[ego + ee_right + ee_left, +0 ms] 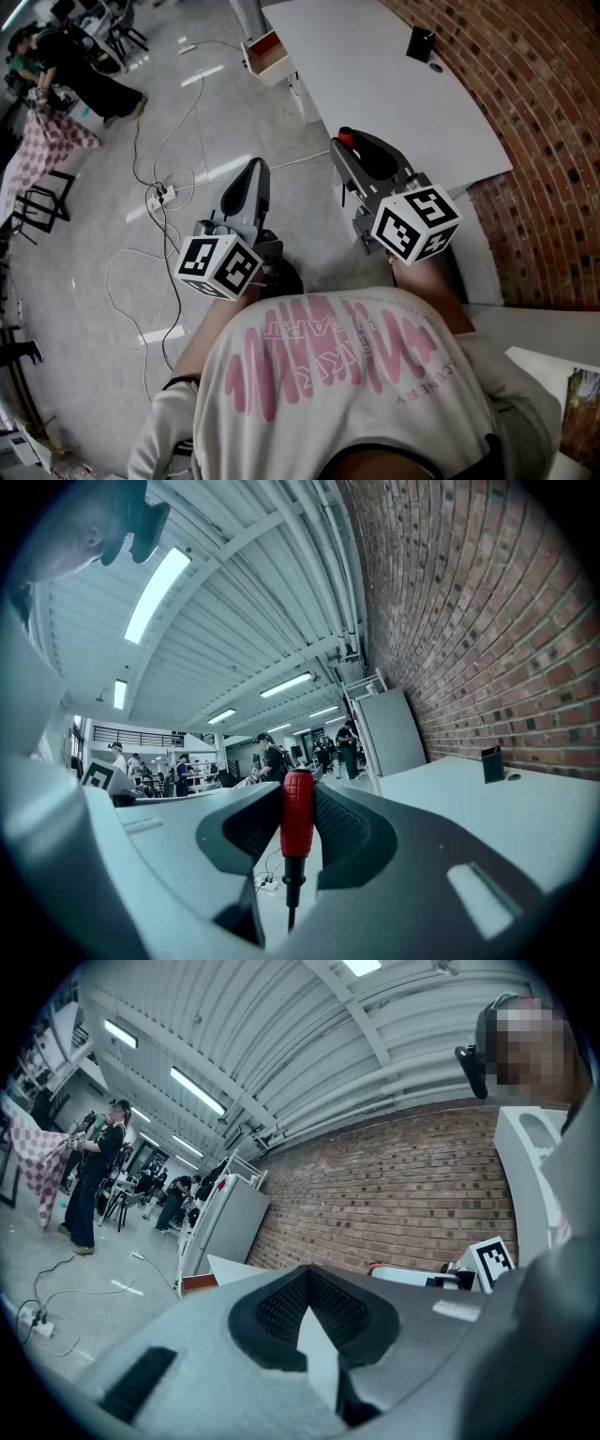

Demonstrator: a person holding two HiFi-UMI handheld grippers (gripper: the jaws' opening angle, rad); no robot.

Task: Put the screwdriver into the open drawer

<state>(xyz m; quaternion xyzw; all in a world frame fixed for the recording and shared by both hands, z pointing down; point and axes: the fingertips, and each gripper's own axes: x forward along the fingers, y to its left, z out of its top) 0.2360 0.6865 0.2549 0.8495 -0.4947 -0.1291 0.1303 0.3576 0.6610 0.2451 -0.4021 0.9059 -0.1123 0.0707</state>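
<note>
Jaws of my right gripper (298,794) are clamped on the red handle of the screwdriver (297,822), handle end up and the thin dark shaft hanging below the pads (342,832). I judge it light and rigid. The textured handle should sit firmly against the ribbed pads, while the slim shaft would be slick and prone to pivot, so the handle is the right place to hold it. My left gripper (307,1274) is closed on nothing, tips together. Beyond both runs the white worktop (394,84) along the brick wall (534,84), and the open drawer (267,54) sits at its far end, well apart from the screwdriver.
</note>
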